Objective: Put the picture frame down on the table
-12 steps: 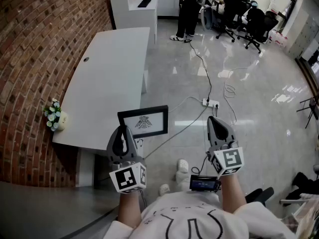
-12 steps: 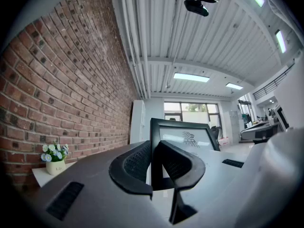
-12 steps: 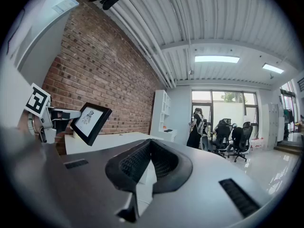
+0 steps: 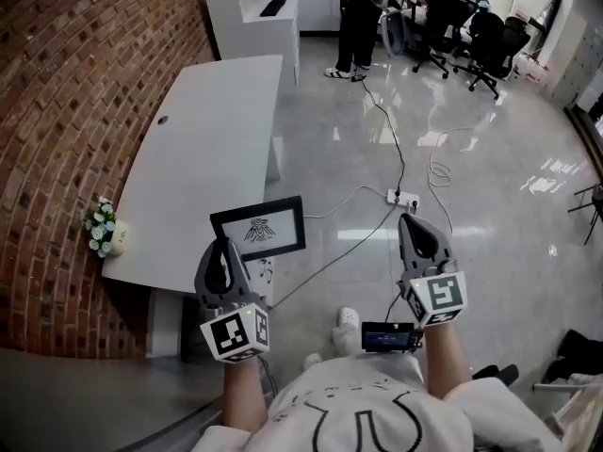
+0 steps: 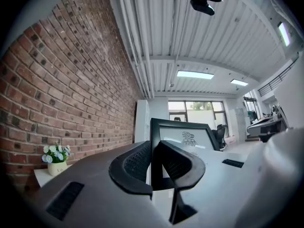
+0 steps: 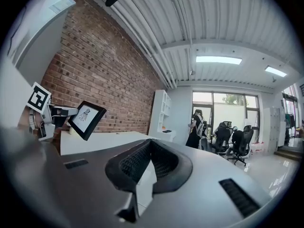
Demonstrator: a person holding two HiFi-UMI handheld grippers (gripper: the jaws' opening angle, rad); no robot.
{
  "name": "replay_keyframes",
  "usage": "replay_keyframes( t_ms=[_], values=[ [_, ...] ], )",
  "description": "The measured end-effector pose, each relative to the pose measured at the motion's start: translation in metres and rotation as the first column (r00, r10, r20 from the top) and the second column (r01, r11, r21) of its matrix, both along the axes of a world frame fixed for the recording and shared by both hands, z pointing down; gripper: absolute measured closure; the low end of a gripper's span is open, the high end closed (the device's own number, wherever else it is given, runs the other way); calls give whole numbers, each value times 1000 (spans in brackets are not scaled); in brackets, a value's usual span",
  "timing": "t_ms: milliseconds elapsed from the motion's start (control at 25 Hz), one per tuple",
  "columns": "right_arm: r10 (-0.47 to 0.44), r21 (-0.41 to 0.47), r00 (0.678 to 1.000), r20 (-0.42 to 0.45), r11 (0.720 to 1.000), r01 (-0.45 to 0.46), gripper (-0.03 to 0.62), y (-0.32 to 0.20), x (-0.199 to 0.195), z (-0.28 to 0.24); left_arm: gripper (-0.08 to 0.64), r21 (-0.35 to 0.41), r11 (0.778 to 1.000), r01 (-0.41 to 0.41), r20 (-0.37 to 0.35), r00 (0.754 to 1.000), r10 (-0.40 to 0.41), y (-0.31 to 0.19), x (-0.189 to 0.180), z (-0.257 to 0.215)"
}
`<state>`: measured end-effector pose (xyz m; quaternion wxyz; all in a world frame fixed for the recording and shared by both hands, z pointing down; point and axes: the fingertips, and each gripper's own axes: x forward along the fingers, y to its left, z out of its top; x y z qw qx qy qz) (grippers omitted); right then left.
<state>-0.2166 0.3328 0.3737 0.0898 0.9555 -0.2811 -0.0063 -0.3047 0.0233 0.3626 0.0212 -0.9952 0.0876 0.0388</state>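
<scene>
— Where is the picture frame to be found?

— It is gripped at its left edge by the left tool, whose dark, ribbed pads are clamped on the black rim. The frame is a flat rectangle with a white sheet inside (a small bird-like emblem is printed on it). It is held upright and a little tilted over the near end of the tabletop. Contact between the two cannot be made out.

— And the right tool?

— It is seen clenched on nothing, its rounded, textured jaws brought together. It is held well apart from the frame, over the glossy grey floor.

— How is the tabletop described?

— A long, smooth white slab with a gently curved edge is seen, set against a rough red brick wall. A small pale pot of white and blue flowers is placed at the near left corner, near the frame but apart from it.
</scene>
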Motion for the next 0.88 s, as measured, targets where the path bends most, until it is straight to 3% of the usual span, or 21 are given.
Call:
replay_keyframes(
  t_ms=[600,880],
  values=[
    [-122,60,993,1,991,122,575,40,124,-4,489,30,995,97,-25,995,-96,51,104,-13],
    [-105,79,994,29,992,102,575,71,160,9,489,41,992,117,-10,993,-117,70,143,-11]
  ],
)
